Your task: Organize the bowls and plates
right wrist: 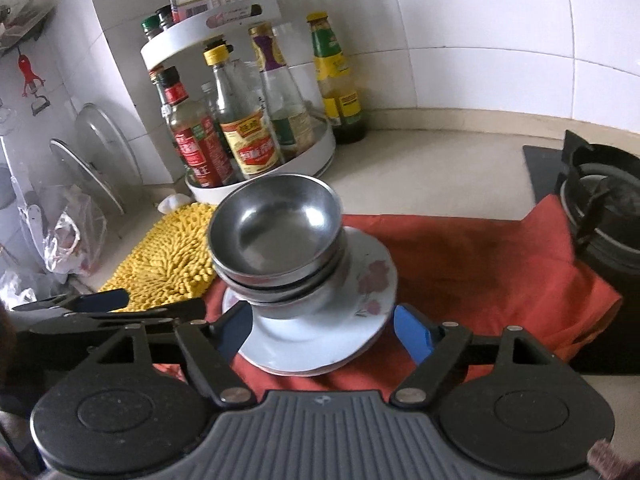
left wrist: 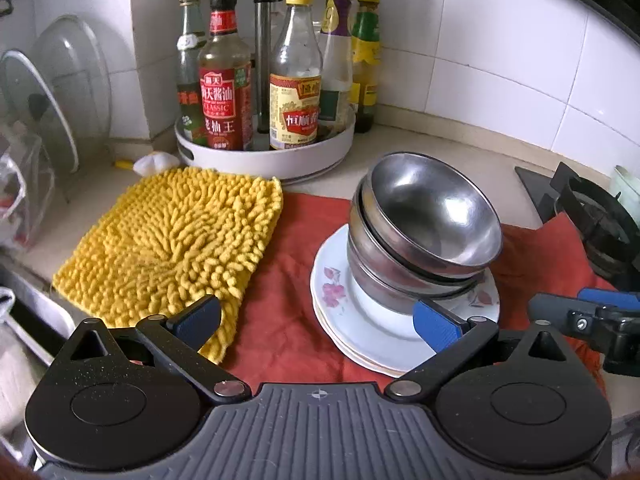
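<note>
Both grippers (left wrist: 320, 320) (right wrist: 324, 332) tilted downward, jaws apart

Soft, even daylight — bright white wall tiles (left wrist: 500, 40), faint shadows. Glare streaks the stacked steel bowls (left wrist: 428, 208). Fisheye bending and dark corners — the right view slightly blurred.

Both wrist views look steeply down, close, sharing the stacked bowls (left wrist: 424, 232) and red cloth (right wrist: 480, 264).

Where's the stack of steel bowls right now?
The nested stainless steel bowls sit, tilted, on the stacked floral white plates on the red cloth, right of the yellow chenille mat.
</note>
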Tool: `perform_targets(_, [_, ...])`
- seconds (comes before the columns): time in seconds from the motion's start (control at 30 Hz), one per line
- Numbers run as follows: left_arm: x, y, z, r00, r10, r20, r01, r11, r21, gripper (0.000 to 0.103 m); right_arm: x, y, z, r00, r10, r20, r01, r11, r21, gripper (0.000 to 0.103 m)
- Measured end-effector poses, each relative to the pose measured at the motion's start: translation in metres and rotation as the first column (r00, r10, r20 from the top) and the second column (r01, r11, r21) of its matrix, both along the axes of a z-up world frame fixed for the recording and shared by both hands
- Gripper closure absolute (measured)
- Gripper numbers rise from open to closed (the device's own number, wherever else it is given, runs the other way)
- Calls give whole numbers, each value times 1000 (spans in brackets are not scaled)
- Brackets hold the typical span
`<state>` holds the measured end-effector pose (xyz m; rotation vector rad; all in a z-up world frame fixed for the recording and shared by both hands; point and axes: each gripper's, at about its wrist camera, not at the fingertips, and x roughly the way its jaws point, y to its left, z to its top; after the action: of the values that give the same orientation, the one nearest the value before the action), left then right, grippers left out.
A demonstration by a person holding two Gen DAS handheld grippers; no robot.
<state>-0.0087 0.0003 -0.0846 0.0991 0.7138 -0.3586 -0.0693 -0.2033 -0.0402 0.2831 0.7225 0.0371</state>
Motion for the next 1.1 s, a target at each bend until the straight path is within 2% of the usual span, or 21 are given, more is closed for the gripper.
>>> perform_targets(0.53, [-23,-6,-3,997,83,-6,-83,996,28,0,-3,-8,-14,1000,7,-24,-9,999,-50,27])
perform_targets(1.1, [-27,-14,-13,996,80,-50,-78,996,51,0,-4,-8,-19,999,-5,-47,1,997,-74,25])
